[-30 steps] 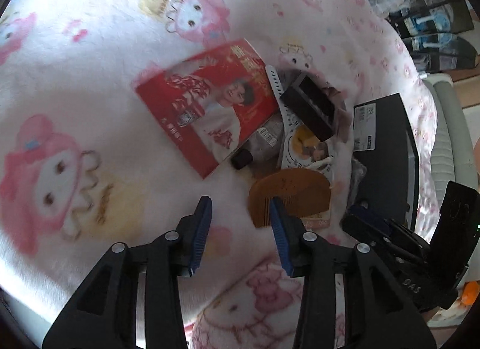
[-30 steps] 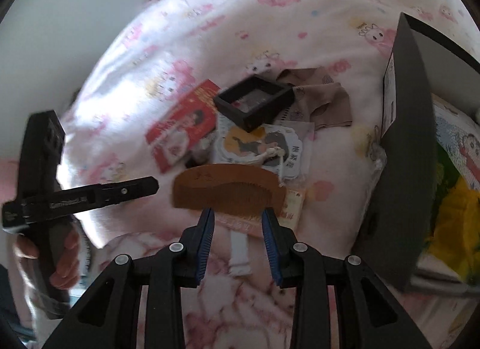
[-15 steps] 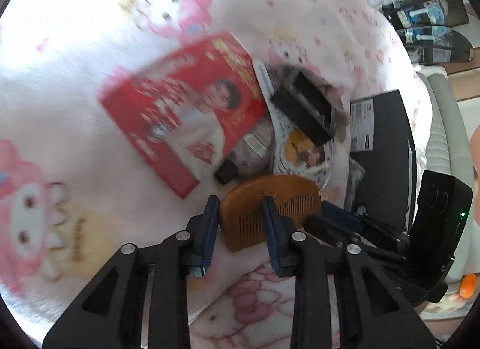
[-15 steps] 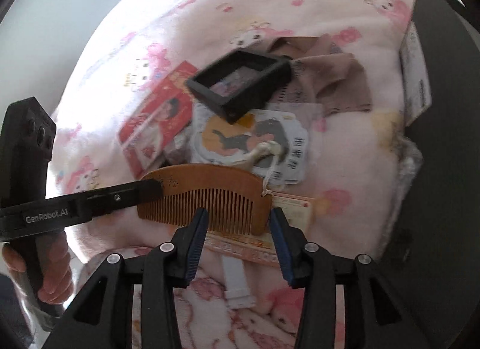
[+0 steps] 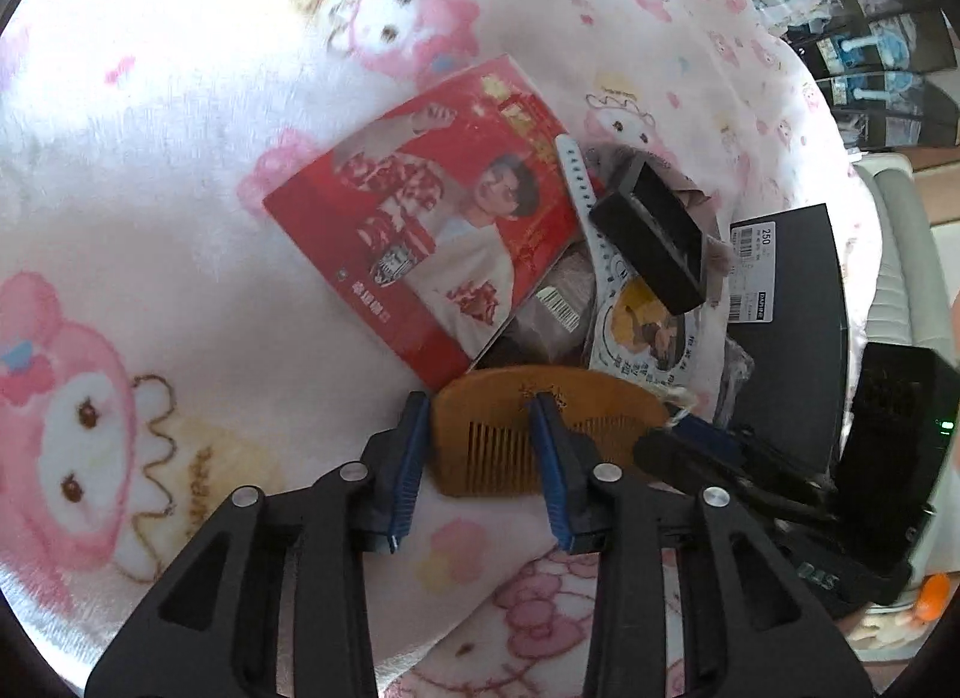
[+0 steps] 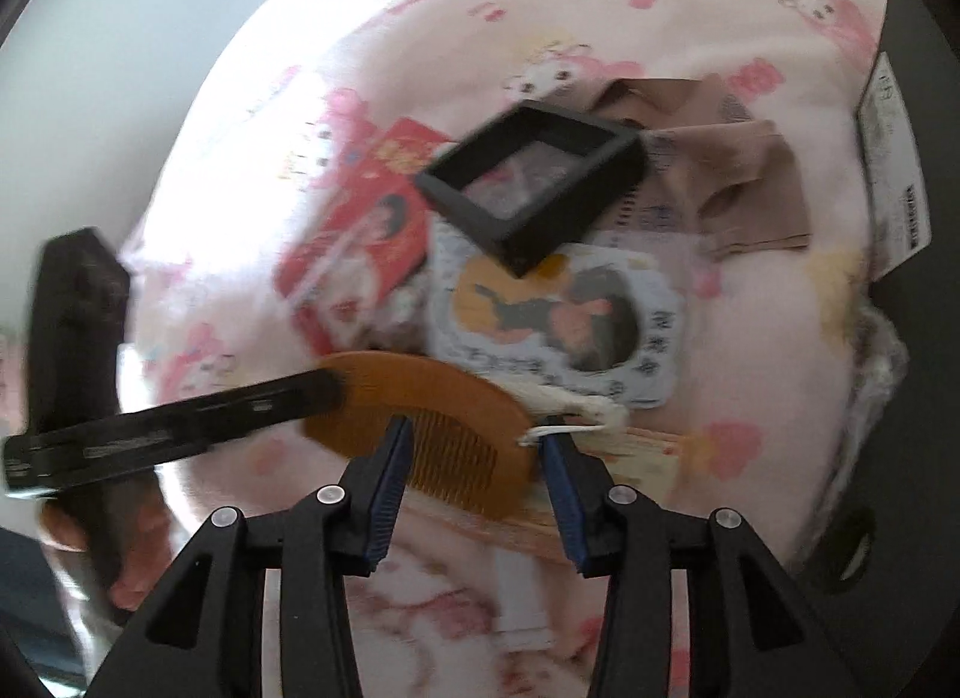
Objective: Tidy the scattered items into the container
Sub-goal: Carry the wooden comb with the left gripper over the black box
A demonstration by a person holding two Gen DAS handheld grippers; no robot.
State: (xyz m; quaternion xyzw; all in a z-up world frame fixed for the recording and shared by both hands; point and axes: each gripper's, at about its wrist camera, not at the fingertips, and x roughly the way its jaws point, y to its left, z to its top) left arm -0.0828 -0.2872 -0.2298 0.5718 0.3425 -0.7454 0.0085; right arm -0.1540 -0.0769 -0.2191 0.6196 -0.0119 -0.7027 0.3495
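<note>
wooden comb (image 5: 528,416) lies flat on the blanket (image 5: 180,218) beside the black box (image 5: 798,302). looks light, stiff, teeth maybe brittle, so pinch the spine. left gripper (image 5: 480,452) jaws just widened, right gripper (image 6: 477,473) jaws just narrowed; both half open, straddling it, neither gripping.

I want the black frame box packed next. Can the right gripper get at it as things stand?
Probably not straight away: the right gripper has its jaws around the wooden comb, which lies between it and the black frame box. The box's top is otherwise uncovered.
</note>
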